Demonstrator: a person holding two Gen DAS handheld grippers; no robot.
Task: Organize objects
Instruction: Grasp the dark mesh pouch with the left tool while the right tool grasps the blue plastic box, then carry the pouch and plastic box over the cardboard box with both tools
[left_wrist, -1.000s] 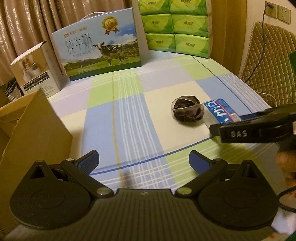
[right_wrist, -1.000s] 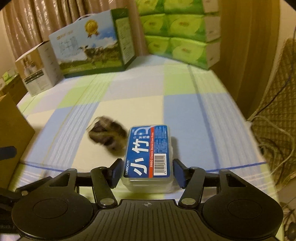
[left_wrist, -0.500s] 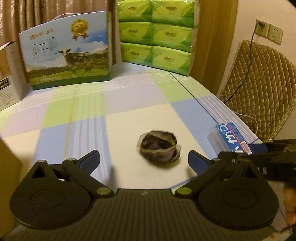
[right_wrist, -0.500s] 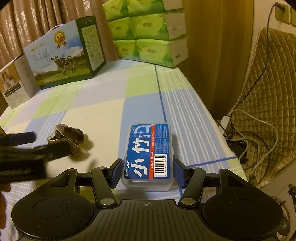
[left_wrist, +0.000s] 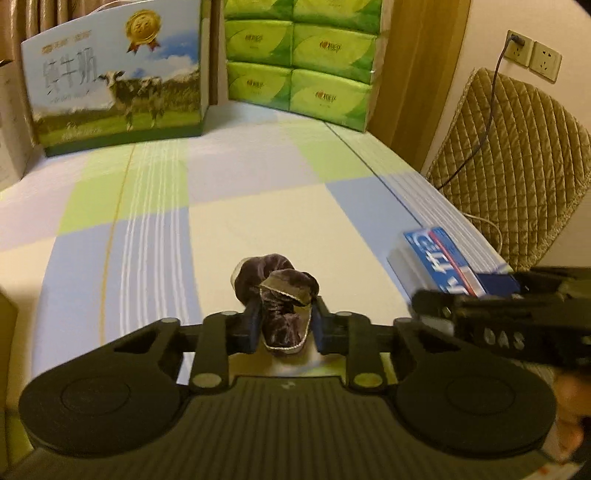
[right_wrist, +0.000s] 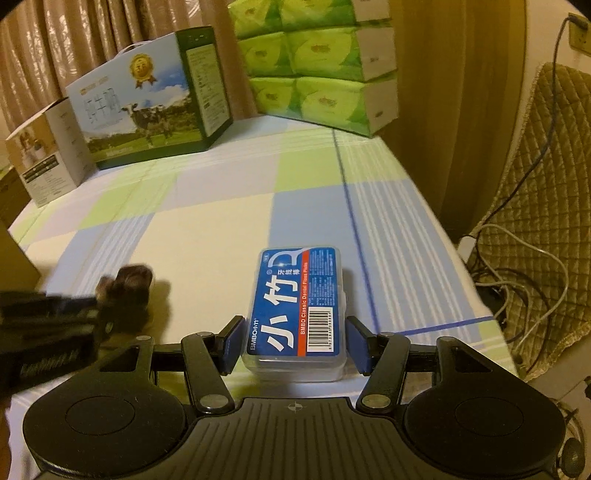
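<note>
- The left gripper (left_wrist: 283, 325), black with blue-padded fingers (left_wrist: 248, 326), points steeply down at the table. Its jaws have just been closing and now pinch a crumpled dark brown velvet scrunchie (left_wrist: 282, 310) between the pads.
- The right gripper (right_wrist: 293, 339), of the same black build, also tilts down, to the right of the left one. Its blue pads (right_wrist: 231, 343) press both long sides of a clear plastic floss-pick box with a blue label (right_wrist: 299, 314).
</note>
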